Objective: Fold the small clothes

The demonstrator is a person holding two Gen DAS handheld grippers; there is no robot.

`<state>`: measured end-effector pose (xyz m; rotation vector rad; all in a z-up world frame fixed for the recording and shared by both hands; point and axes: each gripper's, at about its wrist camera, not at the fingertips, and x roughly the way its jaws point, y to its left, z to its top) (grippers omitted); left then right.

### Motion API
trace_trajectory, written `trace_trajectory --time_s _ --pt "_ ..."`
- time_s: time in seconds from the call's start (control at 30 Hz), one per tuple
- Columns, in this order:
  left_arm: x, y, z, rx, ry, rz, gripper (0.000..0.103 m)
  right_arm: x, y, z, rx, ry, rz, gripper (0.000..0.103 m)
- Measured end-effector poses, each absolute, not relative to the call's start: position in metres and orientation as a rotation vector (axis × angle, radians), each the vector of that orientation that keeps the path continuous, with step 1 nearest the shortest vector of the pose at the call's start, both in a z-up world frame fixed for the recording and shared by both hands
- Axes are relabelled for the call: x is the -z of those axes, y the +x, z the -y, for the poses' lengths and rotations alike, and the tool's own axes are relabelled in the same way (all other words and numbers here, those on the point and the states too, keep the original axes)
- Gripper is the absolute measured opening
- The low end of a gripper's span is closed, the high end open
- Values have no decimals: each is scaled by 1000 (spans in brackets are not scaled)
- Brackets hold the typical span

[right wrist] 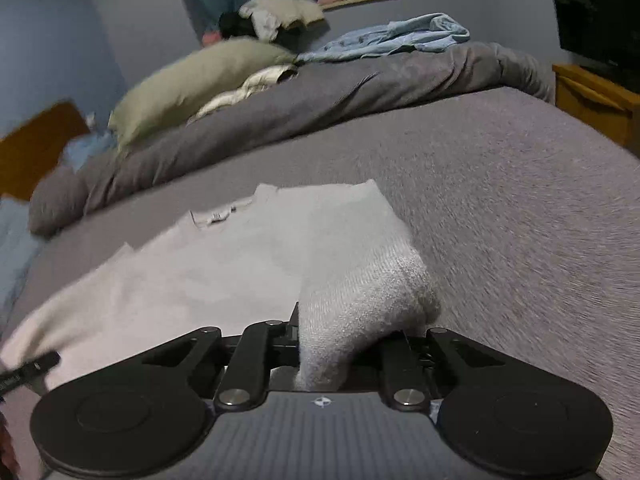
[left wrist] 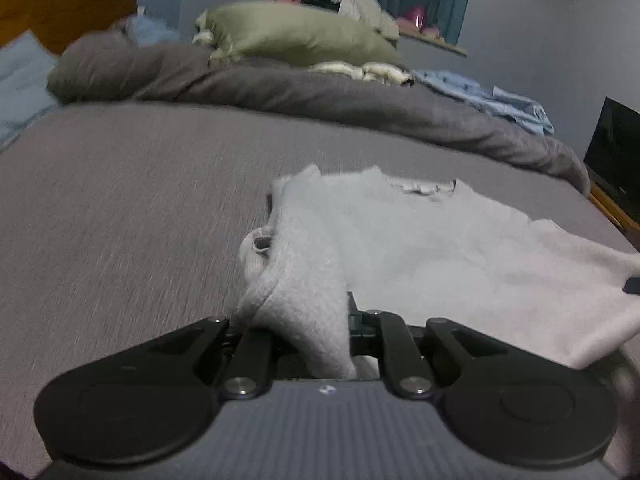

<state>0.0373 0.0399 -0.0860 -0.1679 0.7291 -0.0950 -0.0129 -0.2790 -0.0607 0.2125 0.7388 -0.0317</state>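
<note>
Pale grey knit garment (left wrist: 420, 240), corners bunched.

Right claw (right wrist: 320, 344) clamps pale knit garment (right wrist: 224, 272) over grey bed (right wrist: 500, 220).

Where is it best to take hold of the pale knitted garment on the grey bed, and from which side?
Grip the pale knitted garment at its two near corners, coming from the near edge. It lies flat with the neck label at the far end, so lifting the near hem folds it toward the neck. The left tool and right tool are each shut on such a corner.
</note>
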Motion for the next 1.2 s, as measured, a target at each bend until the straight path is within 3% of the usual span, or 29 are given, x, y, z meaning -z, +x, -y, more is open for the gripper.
trace_trajectory --time_s 0.17,0.4,0.47,0.5,0.53,0.57,0.6,0.67,0.83,1.03,1.2 --pt "82 -30 -54 110 -166 -793 8 50 -64 264 40 181 -773 17" --pt "98 -61 -67 144 -111 -866 11 92 -154 262 116 314 -746 19" --pt "106 -61 -65 126 -83 -904 26 105 -161 259 155 324 -728 26" --pt "109 -62 -68 93 -73 -930 47 110 -164 259 184 333 -720 40" --pt "110 -64 -72 58 -69 -940 65 113 -170 260 213 354 -710 43" --pt "108 -66 -78 13 -65 -935 69 116 -175 263 238 384 -700 55" --pt "103 -67 -83 -28 -61 -920 70 116 -181 267 288 414 -686 68" --pt "96 -68 -93 -95 -60 -898 70 116 -196 278 411 483 -665 73" --pt "72 -74 -78 -131 -18 -740 71 98 -204 262 423 325 -608 73" --pt "64 -76 1 224 83 -661 71 95 -188 180 129 126 -580 70" --pt "94 -84 43 341 227 -741 71 107 -171 136 -31 9 -617 63"
